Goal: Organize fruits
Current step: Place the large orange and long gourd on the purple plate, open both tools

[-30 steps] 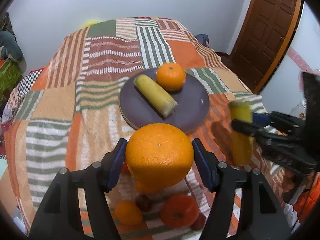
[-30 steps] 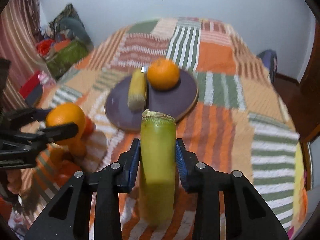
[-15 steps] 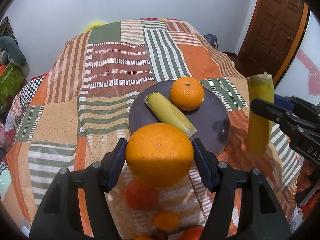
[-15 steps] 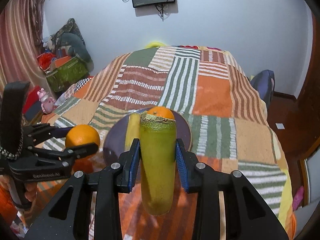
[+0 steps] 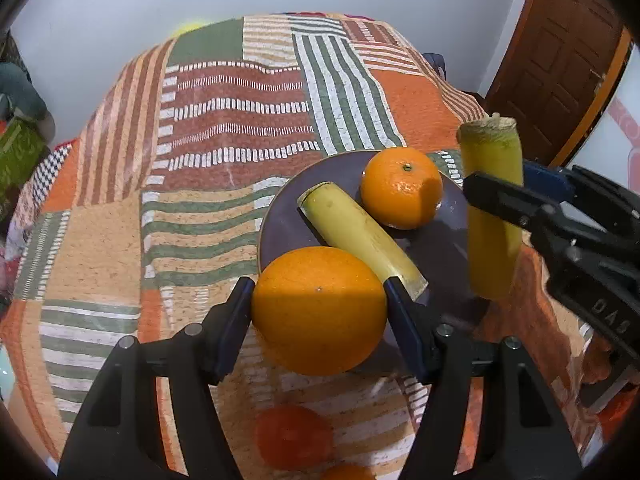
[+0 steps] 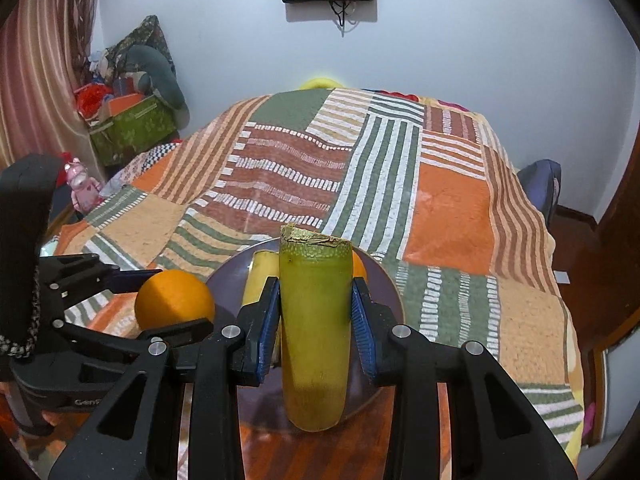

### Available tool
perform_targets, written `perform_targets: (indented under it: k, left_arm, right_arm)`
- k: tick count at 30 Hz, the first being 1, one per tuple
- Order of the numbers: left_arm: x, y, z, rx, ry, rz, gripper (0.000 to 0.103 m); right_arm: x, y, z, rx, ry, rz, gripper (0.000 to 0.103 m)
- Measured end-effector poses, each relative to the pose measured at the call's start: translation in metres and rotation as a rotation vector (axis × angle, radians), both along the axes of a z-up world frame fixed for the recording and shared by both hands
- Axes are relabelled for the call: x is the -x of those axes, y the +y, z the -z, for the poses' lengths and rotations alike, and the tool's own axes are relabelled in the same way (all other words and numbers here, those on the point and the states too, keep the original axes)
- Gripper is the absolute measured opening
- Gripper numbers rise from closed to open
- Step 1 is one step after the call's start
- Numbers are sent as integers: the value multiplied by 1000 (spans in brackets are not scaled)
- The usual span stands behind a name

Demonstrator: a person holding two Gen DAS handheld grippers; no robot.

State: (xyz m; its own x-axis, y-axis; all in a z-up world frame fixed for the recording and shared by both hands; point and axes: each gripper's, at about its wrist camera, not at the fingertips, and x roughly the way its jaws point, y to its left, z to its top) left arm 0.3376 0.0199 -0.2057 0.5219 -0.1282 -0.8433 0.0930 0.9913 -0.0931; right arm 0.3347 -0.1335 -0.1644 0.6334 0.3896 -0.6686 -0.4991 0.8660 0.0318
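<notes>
The large round orange [image 5: 318, 310] is clamped in the left gripper [image 5: 319, 312] at the dark round plate's [image 5: 280, 220] six-o'clock rim, while the upright yellow-green cut stalk [image 6: 314, 332], grasped by the right gripper [image 6: 315, 320], is held above its four-o'clock edge.

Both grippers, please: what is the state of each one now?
Left gripper: closed on the large orange.
Right gripper: closed on the upright yellow-green fruit piece.
</notes>
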Motion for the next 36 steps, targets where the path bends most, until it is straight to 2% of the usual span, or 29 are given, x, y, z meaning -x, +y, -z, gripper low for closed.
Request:
perform_targets:
  k: [10, 16, 22, 25, 30, 36]
  left_arm:
    - [-19, -2, 23, 1, 84, -16, 65]
    - [-19, -3, 22, 2, 78, 4, 66]
    - [-10, -8, 7, -40, 16, 21, 73]
    - [-7, -4, 0, -24, 1, 8, 73]
    - [7, 7, -18, 9, -28, -25, 73]
    - [39, 18, -46, 26, -83, -51, 73]
  right_arm:
    - [-11, 11, 21, 36, 29, -20, 32]
    - [-17, 10, 23, 14, 85, -43, 32]
    - [-16, 6, 22, -6, 111, -47, 34]
    - [-11, 5, 13, -5, 91, -43, 38]
    - [1, 0, -3, -20, 70, -39, 39]
    - [29, -4, -21, -20, 37, -35, 42]
